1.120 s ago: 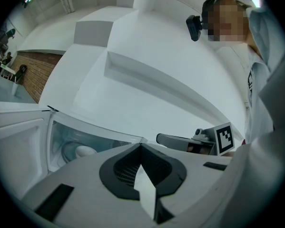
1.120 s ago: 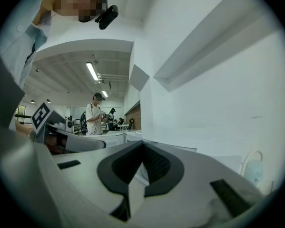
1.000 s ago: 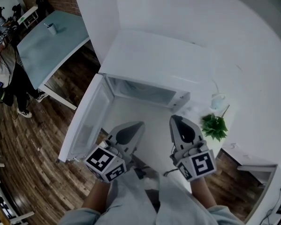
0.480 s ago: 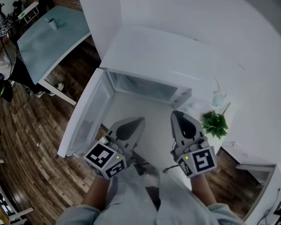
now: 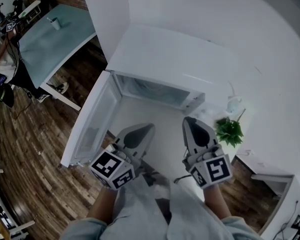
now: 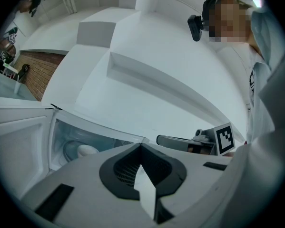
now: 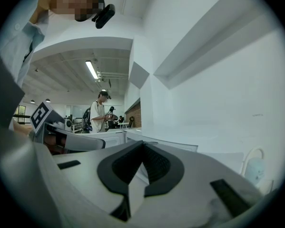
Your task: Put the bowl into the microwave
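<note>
Both tongs hover over the front of the counter [image 5: 165, 126] and point at the open microwave [image 5: 175, 54]. The left tongs [image 5: 146, 130] are fully closed, jaw against jaw, with nothing between them. The right tongs [image 5: 190, 124] are also closed and empty.

The microwave sits at the back of the counter against the wall. Its door [image 5: 92, 126] stands wide open along the counter's left edge. Through the opening, the left gripper view shows what I take to be the bowl [image 6: 87, 150], a small, pale, rounded shape on the round plate inside. It is too small and soft in outline to be sure. No other bowl shows on the counter.

If the bowl is already in, only the door seems left to deal with, and that is where trouble could come.
- The left tongs are near the door's free end, so a careless sweep could slam it or make it bounce back open.
- If the bowl sits close to the front of the opening, the closing door could hit it. I cannot tell how deep it sits.
- Near the counter's right edge, a plant [image 5: 229, 133] stands just beside the right tongs, and a sideways move there could tip it.

No brand, label or lettering can be read on the microwave or anything else. The only print is the black-and-white square pattern on the 2 marker cubes [image 5: 112, 170].
</note>
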`<state>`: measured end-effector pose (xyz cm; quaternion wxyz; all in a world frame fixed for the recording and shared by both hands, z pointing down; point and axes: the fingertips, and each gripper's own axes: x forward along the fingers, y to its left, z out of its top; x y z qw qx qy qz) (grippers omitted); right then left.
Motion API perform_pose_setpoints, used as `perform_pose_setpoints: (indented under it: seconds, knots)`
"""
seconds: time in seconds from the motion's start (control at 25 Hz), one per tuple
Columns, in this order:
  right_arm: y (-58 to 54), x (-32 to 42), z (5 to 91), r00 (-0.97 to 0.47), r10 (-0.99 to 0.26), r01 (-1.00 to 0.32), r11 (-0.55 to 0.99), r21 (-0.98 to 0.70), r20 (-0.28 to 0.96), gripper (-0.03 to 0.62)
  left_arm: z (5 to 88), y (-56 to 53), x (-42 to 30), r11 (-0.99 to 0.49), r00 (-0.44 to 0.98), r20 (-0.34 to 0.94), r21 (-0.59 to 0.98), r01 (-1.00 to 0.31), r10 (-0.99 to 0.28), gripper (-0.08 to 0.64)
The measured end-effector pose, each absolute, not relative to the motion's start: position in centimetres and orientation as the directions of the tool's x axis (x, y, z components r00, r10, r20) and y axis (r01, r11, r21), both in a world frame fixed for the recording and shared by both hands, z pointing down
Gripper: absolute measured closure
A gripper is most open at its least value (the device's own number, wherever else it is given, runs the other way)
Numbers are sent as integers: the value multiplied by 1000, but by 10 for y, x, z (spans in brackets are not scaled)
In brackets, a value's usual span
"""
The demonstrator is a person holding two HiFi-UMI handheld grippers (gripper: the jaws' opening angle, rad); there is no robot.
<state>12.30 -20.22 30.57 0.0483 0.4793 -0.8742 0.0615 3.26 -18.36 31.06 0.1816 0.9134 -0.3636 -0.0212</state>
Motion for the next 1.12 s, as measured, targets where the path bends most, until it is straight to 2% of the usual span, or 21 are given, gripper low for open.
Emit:
perform_pose_setpoints:
  seconds: [1.12]
  knots:
    - [-198,108,311,-580,-800,-813,581,-43,156,592,312,-183,27,-664,727,98,340,-666,-679,561]
